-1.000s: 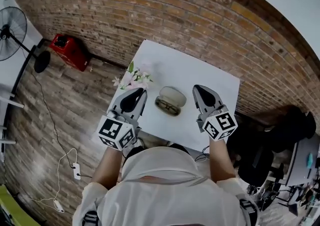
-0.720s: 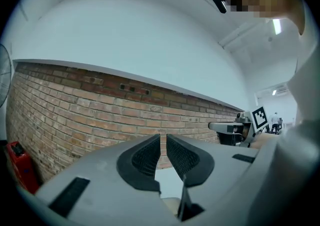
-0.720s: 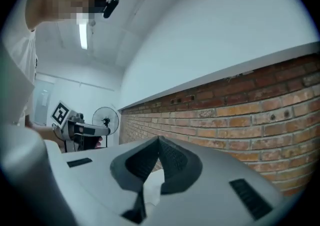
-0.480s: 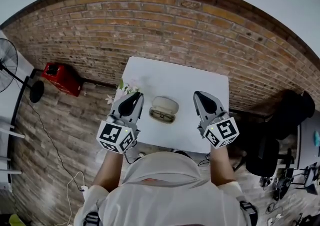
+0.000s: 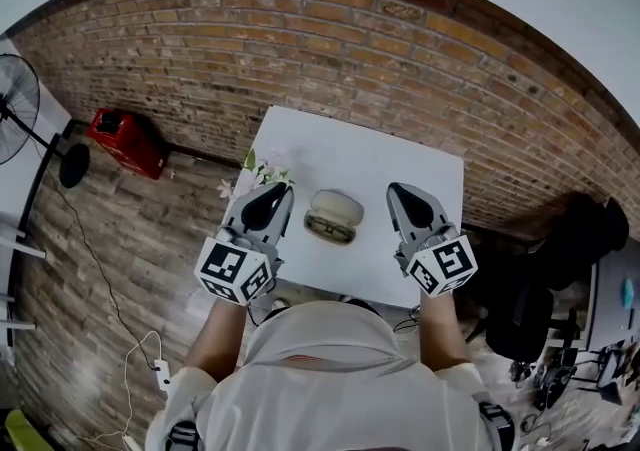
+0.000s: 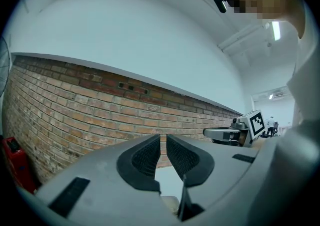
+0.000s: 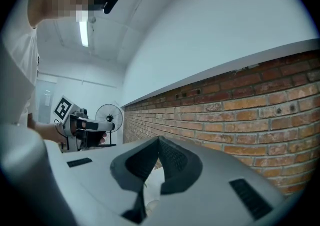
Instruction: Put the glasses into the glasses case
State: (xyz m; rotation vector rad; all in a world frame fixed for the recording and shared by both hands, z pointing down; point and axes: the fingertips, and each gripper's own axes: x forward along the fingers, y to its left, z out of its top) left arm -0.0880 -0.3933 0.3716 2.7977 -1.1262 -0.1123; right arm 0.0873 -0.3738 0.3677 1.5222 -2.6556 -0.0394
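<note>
An oval beige glasses case (image 5: 336, 205) lies open at mid-counter (image 5: 350, 144), with dark-rimmed glasses (image 5: 328, 229) resting in its near half. The left tool (image 5: 279, 191) and right tool (image 5: 399, 191) flank the case without touching it. Both are empty, the right clenched tip to tip, the left's jaws a slit apart.

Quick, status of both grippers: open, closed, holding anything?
Left gripper: open by a narrow gap, nothing between its fingers.
Right gripper: closed, tips touching, empty.
</note>
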